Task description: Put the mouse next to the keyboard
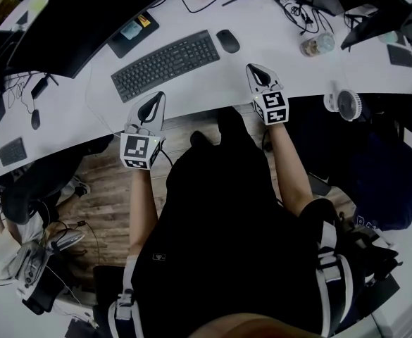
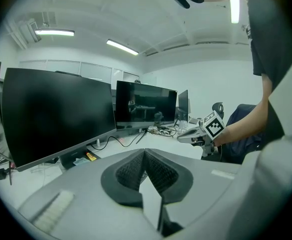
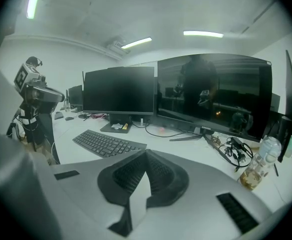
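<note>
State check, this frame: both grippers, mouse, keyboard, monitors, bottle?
left gripper: shut, empty, at the front edge of the desk.
right gripper: shut, empty, over the desk.
mouse: on the desk just right of the keyboard, apart from both grippers.
keyboard: flat on the desk.
monitors: screens dark.
bottle: upright, partly filled.

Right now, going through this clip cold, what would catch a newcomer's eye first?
A black keyboard lies in the middle of a curved white desk, with a black mouse just off its right end. Nearer the person, the left gripper and the right gripper are at the desk's front edge. Both have their jaws shut on nothing, and neither touches the mouse.
</note>
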`<move>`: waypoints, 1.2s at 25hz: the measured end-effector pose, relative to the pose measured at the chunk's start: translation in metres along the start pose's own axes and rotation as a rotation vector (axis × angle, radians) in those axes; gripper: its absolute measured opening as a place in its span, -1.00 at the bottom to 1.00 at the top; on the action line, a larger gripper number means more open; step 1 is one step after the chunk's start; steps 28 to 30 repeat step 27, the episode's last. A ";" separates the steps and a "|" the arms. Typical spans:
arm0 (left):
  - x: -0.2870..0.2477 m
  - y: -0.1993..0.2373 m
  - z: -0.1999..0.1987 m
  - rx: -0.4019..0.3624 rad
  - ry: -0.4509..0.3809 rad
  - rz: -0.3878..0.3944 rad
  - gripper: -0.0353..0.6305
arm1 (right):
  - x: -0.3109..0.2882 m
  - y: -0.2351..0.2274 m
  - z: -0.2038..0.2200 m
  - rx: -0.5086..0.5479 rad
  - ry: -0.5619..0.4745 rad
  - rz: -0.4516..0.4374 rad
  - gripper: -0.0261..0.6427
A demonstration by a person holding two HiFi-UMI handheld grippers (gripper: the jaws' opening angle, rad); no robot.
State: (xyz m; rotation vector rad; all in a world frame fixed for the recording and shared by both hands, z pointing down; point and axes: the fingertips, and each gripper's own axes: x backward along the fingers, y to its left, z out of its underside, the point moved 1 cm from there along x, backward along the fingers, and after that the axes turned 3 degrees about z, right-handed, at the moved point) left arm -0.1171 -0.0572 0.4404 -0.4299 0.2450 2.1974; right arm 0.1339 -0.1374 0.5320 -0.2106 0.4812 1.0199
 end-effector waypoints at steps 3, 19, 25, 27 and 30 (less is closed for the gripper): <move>0.002 -0.001 0.000 -0.009 -0.003 0.000 -0.89 | 0.004 0.004 0.005 0.018 0.003 -0.002 -0.92; 0.022 -0.001 0.006 -0.037 -0.003 0.013 -0.89 | 0.026 0.017 0.013 -0.013 -0.010 0.022 -0.92; 0.029 -0.003 0.008 -0.042 -0.005 0.019 -0.89 | 0.032 0.025 0.017 -0.015 -0.016 0.026 -0.92; 0.031 -0.004 0.010 -0.044 -0.005 0.020 -0.89 | 0.033 0.028 0.022 -0.015 -0.012 0.022 -0.92; 0.031 -0.004 0.010 -0.044 -0.005 0.020 -0.89 | 0.033 0.028 0.022 -0.015 -0.012 0.022 -0.92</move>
